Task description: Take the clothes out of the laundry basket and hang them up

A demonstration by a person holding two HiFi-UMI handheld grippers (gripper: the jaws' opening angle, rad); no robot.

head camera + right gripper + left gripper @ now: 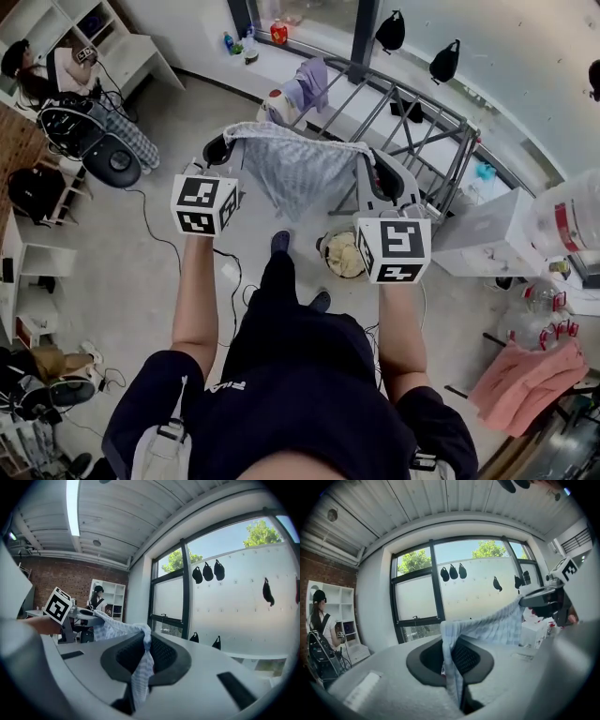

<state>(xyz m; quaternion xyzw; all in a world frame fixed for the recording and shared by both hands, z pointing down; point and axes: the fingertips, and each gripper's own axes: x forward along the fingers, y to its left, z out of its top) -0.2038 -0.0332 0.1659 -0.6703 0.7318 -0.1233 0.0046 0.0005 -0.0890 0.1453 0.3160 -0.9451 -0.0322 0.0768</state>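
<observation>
A blue-and-white checked garment (298, 167) is stretched at chest height between my two grippers. My left gripper (223, 147) is shut on its left corner and my right gripper (372, 161) is shut on its right corner. In the left gripper view the cloth (487, 625) runs from the shut jaws of the left gripper (452, 663) across to the right gripper (547, 601). In the right gripper view the same cloth (118, 626) leaves the right gripper (142, 662) and reaches the left gripper (70, 616). A metal drying rack (417, 127) stands just beyond, with a purple garment (312, 82) hung on it.
A round basket (343, 254) with pale contents sits on the floor by the person's feet. A white box (487, 234) stands at the right and a pink cloth (525, 380) lies lower right. At the far left a seated person (56, 70) is beside an office chair (103, 150). Cables cross the floor.
</observation>
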